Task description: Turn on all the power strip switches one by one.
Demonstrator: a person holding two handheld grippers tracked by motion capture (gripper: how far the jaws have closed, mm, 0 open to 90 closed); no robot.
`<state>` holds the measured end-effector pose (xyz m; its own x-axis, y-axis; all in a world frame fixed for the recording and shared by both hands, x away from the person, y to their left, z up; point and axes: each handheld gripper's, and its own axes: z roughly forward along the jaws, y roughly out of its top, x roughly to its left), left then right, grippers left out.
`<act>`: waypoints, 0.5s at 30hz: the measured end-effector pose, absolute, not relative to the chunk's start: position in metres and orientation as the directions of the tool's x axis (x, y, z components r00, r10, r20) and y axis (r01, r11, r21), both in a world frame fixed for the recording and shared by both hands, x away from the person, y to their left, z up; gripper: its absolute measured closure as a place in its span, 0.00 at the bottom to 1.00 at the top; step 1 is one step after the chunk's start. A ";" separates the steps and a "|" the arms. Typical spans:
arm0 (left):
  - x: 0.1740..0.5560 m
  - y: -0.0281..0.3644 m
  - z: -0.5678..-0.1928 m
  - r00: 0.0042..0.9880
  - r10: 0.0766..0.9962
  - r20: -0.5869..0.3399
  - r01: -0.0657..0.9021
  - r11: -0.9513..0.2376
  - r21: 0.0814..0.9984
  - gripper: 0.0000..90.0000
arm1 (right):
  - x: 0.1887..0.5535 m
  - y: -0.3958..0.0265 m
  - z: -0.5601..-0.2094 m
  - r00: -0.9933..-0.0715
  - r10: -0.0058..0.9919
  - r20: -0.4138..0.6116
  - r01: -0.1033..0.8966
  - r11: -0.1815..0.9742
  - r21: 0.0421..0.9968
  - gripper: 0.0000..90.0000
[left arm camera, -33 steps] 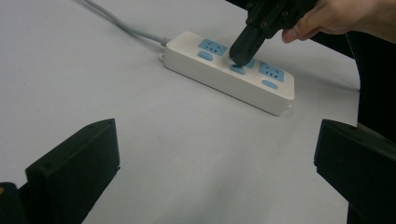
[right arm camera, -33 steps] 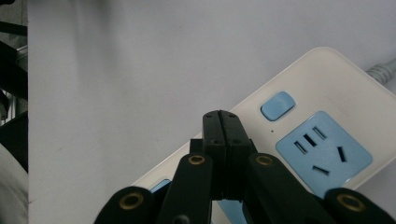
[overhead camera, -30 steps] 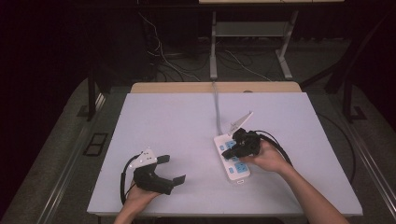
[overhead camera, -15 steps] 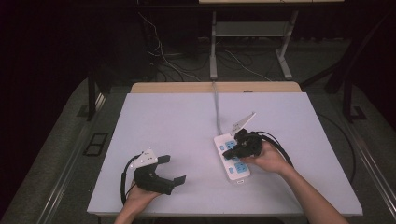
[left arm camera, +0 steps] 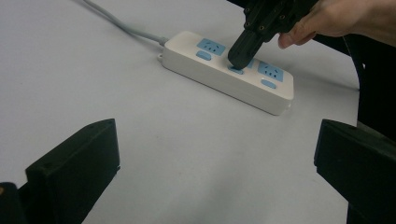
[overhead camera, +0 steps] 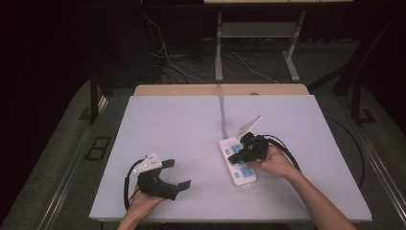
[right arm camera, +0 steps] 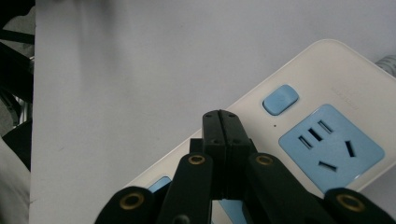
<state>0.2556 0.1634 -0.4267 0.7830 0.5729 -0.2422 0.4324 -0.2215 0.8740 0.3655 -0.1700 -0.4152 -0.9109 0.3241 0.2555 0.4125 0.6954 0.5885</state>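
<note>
A white power strip [overhead camera: 238,163] with blue sockets and blue switch buttons lies on the table right of centre; its grey cord [overhead camera: 222,108] runs to the far edge. My right gripper [overhead camera: 238,157] is shut, jaws pressed together with nothing between them, and its tip rests on the strip's middle blue switch [left arm camera: 235,70]. In the right gripper view the closed tip [right arm camera: 220,119] sits over the strip [right arm camera: 299,140] beside a blue button [right arm camera: 280,99] and a socket [right arm camera: 330,147]. My left gripper [overhead camera: 178,173] rests near the front left, open and holding nothing, facing the strip [left arm camera: 226,70].
The pale table top [overhead camera: 182,129] has a wooden strip along its far edge [overhead camera: 191,89]. Behind it stand a metal table frame [overhead camera: 219,43] and loose cables on the floor [overhead camera: 167,57]. A black cable [overhead camera: 287,148] loops behind my right hand.
</note>
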 end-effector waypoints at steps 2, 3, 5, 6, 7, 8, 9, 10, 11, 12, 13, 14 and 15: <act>0.255 0.163 -0.427 0.783 0.573 -0.243 0.433 -0.221 0.874 0.00 | 0.365 -0.171 -0.416 -0.908 0.328 0.261 0.419 0.690 0.591 1.00; 0.255 0.163 -0.427 0.783 0.573 -0.243 0.433 -0.221 0.874 0.00 | 0.365 -0.171 -0.416 -0.909 0.327 0.260 0.418 0.690 0.591 1.00; 0.255 0.163 -0.427 0.783 0.573 -0.242 0.432 -0.222 0.874 0.00 | 0.364 -0.170 -0.416 -0.908 0.330 0.256 0.418 0.691 0.590 1.00; 0.255 0.163 -0.427 0.783 0.573 -0.241 0.432 -0.222 0.874 0.00 | 0.364 -0.170 -0.416 -0.909 0.331 0.253 0.416 0.693 0.588 1.00; 0.255 0.163 -0.427 0.783 0.573 -0.242 0.432 -0.222 0.874 0.00 | 0.364 -0.170 -0.415 -0.908 0.333 0.255 0.419 0.694 0.586 1.00; 0.255 0.163 -0.427 0.783 0.573 -0.242 0.432 -0.222 0.874 0.00 | 0.364 -0.170 -0.416 -0.907 0.334 0.256 0.420 0.694 0.584 1.00; 0.255 0.163 -0.427 0.783 0.573 -0.241 0.432 -0.222 0.874 0.00 | 0.364 -0.170 -0.416 -0.907 0.333 0.256 0.420 0.694 0.584 1.00; 0.255 0.163 -0.427 0.784 0.573 -0.241 0.431 -0.222 0.874 0.00 | 0.364 -0.170 -0.416 -0.906 0.335 0.260 0.424 0.691 0.586 1.00; 0.255 0.163 -0.427 0.784 0.572 -0.240 0.430 -0.223 0.875 0.00 | 0.364 -0.170 -0.416 -0.907 0.334 0.257 0.421 0.691 0.587 1.00; 0.255 0.163 -0.427 0.784 0.573 -0.240 0.430 -0.223 0.875 0.00 | 0.364 -0.170 -0.416 -0.908 0.335 0.251 0.418 0.694 0.586 1.00; 0.255 0.163 -0.427 0.783 0.573 -0.241 0.431 -0.222 0.874 0.00 | 0.363 -0.169 -0.416 -0.910 0.334 0.246 0.414 0.696 0.587 1.00; 0.255 0.163 -0.427 0.783 0.573 -0.241 0.431 -0.222 0.875 0.00 | 0.363 -0.169 -0.416 -0.911 0.334 0.243 0.412 0.698 0.586 1.00; 0.255 0.163 -0.427 0.784 0.572 -0.240 0.430 -0.222 0.875 0.00 | 0.363 -0.169 -0.415 -0.912 0.334 0.239 0.409 0.700 0.586 1.00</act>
